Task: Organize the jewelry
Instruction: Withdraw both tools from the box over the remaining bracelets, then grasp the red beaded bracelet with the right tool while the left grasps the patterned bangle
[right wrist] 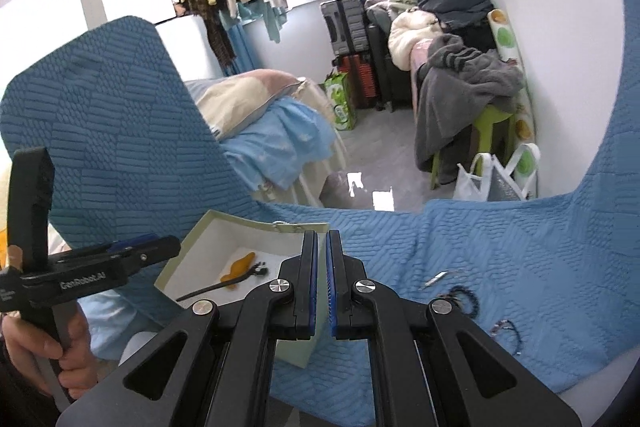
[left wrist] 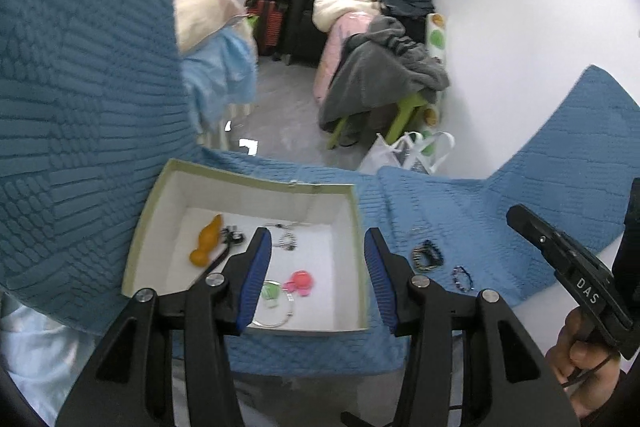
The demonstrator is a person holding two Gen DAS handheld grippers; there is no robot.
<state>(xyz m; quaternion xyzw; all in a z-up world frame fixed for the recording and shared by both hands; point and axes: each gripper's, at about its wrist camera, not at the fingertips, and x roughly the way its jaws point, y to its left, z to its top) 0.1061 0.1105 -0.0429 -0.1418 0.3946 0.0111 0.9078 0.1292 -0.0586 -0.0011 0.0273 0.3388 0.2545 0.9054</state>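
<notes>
**Loose bracelets still outside box**

Left claw (left wrist: 318, 279) open, empty, over box (left wrist: 160, 211). Right claw (right wrist: 322, 283) closed, empty. Two beaded bracelets (left wrist: 427, 255) on blue quilt (left wrist: 460, 211), just right of box. Judged light, limp, slippery; pinch across bead strand, not the cord.
</notes>
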